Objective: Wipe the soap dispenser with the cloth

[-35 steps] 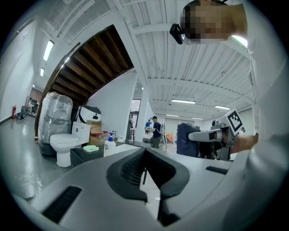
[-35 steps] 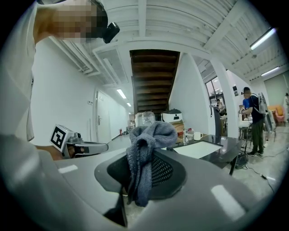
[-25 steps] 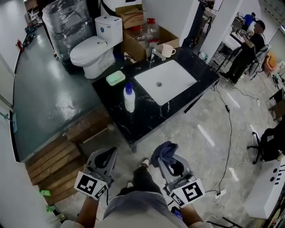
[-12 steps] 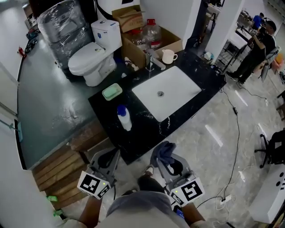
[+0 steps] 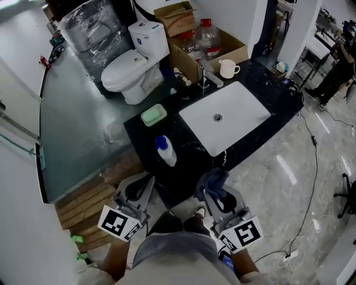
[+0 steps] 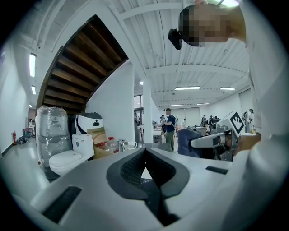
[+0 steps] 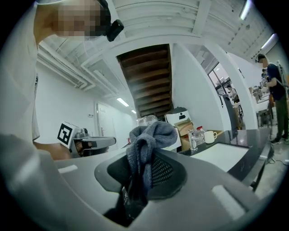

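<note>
- Open workshop or test hall, not a home: bare ceiling beams, strip lights, underside of a wooden staircase (image 6: 86, 67).
- Mock bathroom stands in it: loose toilet (image 5: 136, 69), black counter (image 5: 194, 153) with white sink (image 5: 242, 108), soap dispenser (image 5: 166, 151).
- Cardboard box (image 5: 178, 16) and plastic-wrapped bundle (image 5: 92, 30) behind.
- Person (image 6: 170, 127) among workbenches in the background.

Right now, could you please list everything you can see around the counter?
counter: one, black marbled, ahead
sink: one, white, in the counter
soap dispenser: one, white with blue cap, counter's near left
soap dish: one, green, behind the dispenser
faucet: one, metal, behind the sink
mug: one, white, beside the faucet
toilet: one, white, left of the counter
cardboard boxes: two, brown, behind the counter
cloth: one, blue-grey, in the right gripper
left gripper: one, grey, shut, empty
right gripper: one, grey, shut on the cloth
</note>
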Demonstrator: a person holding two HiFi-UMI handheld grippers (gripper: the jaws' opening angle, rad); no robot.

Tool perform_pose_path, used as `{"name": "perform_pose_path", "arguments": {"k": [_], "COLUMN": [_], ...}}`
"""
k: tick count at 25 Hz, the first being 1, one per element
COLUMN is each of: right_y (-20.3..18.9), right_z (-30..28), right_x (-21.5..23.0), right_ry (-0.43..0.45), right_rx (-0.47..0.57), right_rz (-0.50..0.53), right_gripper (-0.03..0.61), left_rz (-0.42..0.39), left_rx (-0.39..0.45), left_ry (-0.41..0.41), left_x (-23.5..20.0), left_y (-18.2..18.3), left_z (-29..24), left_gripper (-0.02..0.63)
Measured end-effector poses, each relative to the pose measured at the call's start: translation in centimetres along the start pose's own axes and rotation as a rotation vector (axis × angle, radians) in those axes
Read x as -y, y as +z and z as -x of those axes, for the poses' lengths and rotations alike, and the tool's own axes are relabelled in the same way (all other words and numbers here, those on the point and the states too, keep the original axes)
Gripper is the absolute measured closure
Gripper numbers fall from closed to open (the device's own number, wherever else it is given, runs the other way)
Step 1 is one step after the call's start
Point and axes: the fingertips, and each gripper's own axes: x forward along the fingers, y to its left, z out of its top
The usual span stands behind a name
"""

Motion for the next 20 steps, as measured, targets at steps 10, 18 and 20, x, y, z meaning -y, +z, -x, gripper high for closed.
{"name": "perform_pose_path", "arguments": {"k": [10, 18, 20], "right_y": [-0.1, 1.0, 1.1], "right_z": [-3.7, -7.1, -7.9], "right_x": [0.3, 1.3, 1.4], "right_ry": [-0.025, -0.116, -0.141], "right_rx": [-0.028, -0.045, -0.051], "right_rz": [-0.008, 0.03, 0.035], "right_gripper": [0.506, 0.506, 0.506], "left_rz": [0.018, 0.0, -0.008], "left_rx": [0.011, 0.004, -0.016], "left_ry": [-0.049, -0.181, -0.24], "left_x": [-4.8, -8.8, -9.2], "left_y": [-0.5, -1.6, -2.4], "left_z": [-2.3, -4.9, -5.6], "left_gripper": [0.607, 0.606, 0.606]}}
